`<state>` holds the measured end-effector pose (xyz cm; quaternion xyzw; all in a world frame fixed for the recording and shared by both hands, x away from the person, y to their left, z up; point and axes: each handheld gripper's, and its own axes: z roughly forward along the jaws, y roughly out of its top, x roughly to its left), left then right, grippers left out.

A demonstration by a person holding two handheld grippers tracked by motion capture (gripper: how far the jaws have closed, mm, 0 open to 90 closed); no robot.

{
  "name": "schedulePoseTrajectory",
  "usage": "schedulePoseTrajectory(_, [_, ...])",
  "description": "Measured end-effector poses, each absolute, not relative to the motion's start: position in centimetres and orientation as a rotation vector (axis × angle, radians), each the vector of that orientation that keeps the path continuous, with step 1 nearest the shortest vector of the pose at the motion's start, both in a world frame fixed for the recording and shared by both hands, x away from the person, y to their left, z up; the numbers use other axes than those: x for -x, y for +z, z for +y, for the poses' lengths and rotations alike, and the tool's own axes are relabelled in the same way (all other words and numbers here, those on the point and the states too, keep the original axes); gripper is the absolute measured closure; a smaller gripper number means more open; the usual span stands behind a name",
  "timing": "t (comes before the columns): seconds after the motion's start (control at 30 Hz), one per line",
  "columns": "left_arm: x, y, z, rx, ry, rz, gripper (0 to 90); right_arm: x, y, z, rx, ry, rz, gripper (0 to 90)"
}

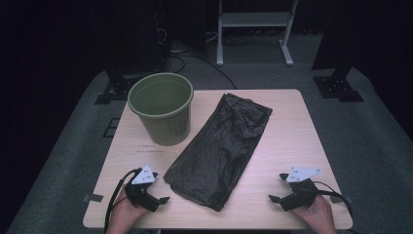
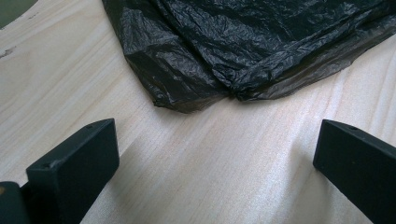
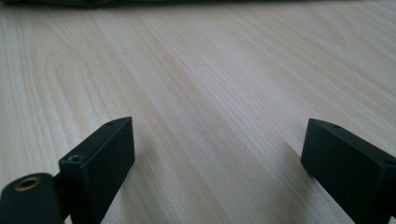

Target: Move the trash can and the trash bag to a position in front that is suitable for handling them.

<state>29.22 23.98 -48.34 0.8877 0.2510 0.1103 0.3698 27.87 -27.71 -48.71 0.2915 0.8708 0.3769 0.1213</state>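
A crumpled black plastic bag [image 1: 219, 151] lies flat and slantwise across the middle of the light wooden table [image 1: 292, 126]. An olive-green bucket [image 1: 160, 105] stands upright and empty at the back left, beside the bag's far end. My left gripper [image 1: 160, 186] rests near the front left edge, open, pointing at the bag's near corner. In the left gripper view that corner of the bag [image 2: 224, 51] lies just ahead of my left gripper [image 2: 217, 128], untouched. My right gripper [image 1: 276, 187] sits open at the front right, apart from the bag. Bare wood lies between the jaws of my right gripper [image 3: 219, 125].
Grey carpet [image 1: 380, 146] surrounds the table. A white frame [image 1: 253, 29] and dark stands [image 1: 336, 83] are on the floor behind it. A cable trails from each gripper toward the front edge. A strip of tape [image 1: 92, 197] marks the front left corner.
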Motion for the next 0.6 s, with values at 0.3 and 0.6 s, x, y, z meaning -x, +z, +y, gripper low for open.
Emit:
schedulePoseTrajectory(0.3, [-29.2, -48.3, 24.0, -2.277, 0.284, 0.648, 0.0, -28.1, -48.5, -27.7, -0.874, 1.119, 2.544, 12.1])
schedulePoseTrajectory(0.6, [-29.2, -48.3, 24.0, -2.277, 0.286, 0.652, 0.0, -28.6, -46.9, -25.9, -0.854, 1.14, 2.534, 12.1])
